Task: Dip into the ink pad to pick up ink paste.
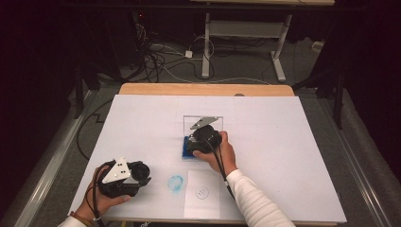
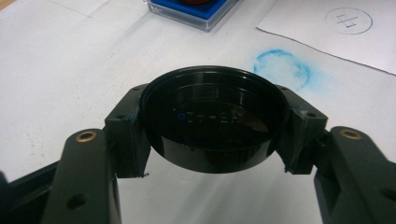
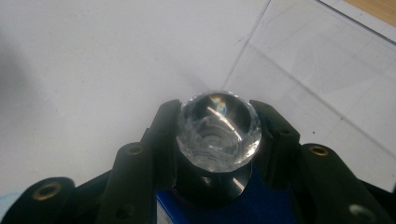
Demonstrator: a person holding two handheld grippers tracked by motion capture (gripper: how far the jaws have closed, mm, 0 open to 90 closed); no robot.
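My left gripper [image 2: 212,140] is shut on a round black cap [image 2: 212,123], its pads pressing the rim from both sides a little above the white sheet. In the high view this gripper [image 1: 138,176] sits near the front left of the table. My right gripper [image 3: 218,135] is shut on a stamp with a faceted clear knob [image 3: 218,128] and a black body. The stamp stands upright on the blue ink pad [image 3: 261,205]. In the high view the right gripper [image 1: 202,142] is at the table's middle, over the blue pad [image 1: 185,151].
The pad's clear lid [image 1: 201,124] stands open behind it. A smudged blue ring [image 1: 176,183] marks the white table cover [image 1: 283,142], beside a paper sheet [image 1: 202,193] bearing a stamped circle. Beyond the table's far edge lie cables and a desk frame [image 1: 246,33].
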